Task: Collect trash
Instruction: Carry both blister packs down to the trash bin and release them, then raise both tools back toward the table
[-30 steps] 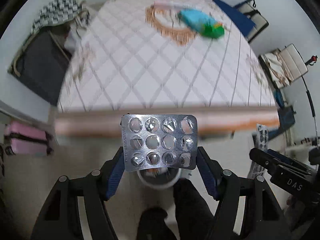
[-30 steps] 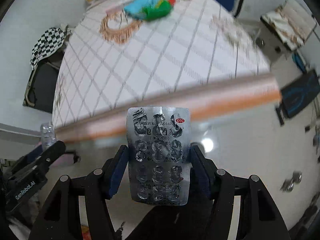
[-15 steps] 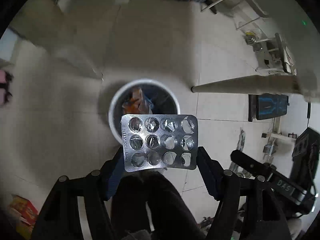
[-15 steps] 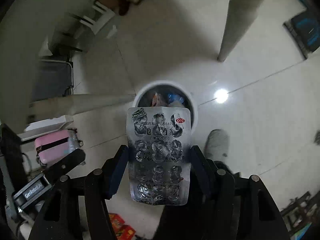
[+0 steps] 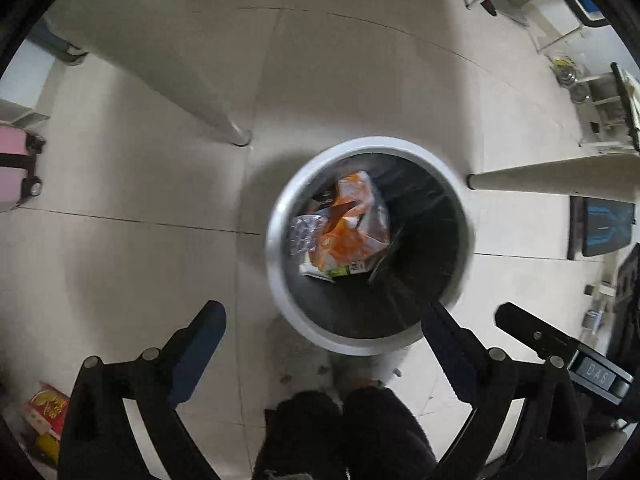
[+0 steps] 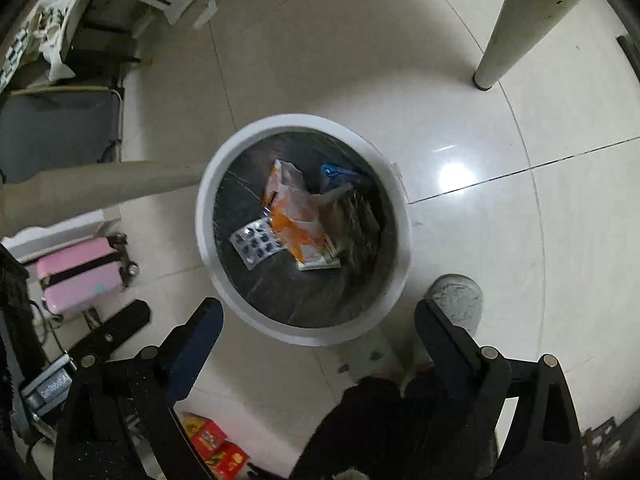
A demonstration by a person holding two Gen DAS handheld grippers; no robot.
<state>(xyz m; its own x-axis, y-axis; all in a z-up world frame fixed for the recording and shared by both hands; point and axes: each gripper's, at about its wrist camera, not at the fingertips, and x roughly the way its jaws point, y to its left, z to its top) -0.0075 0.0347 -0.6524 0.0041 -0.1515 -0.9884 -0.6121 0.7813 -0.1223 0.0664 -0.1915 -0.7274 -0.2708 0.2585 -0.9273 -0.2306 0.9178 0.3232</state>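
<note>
Both tools, left [image 5: 320, 320] and right [image 6: 316, 316], hang open and empty above the round white bin [image 6: 208, 196]; silver blister pack [image 6: 256, 242] lies inside. Next, I think, find more trash.

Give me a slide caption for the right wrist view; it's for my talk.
Open right gripper above the white trash bin, a blister pack lying inside beside an orange wrapper.

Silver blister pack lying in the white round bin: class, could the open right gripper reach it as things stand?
Probably yes. The right gripper hangs open above the white round bin, and the silver blister pack lies uncovered beside the orange wrapper.
</note>
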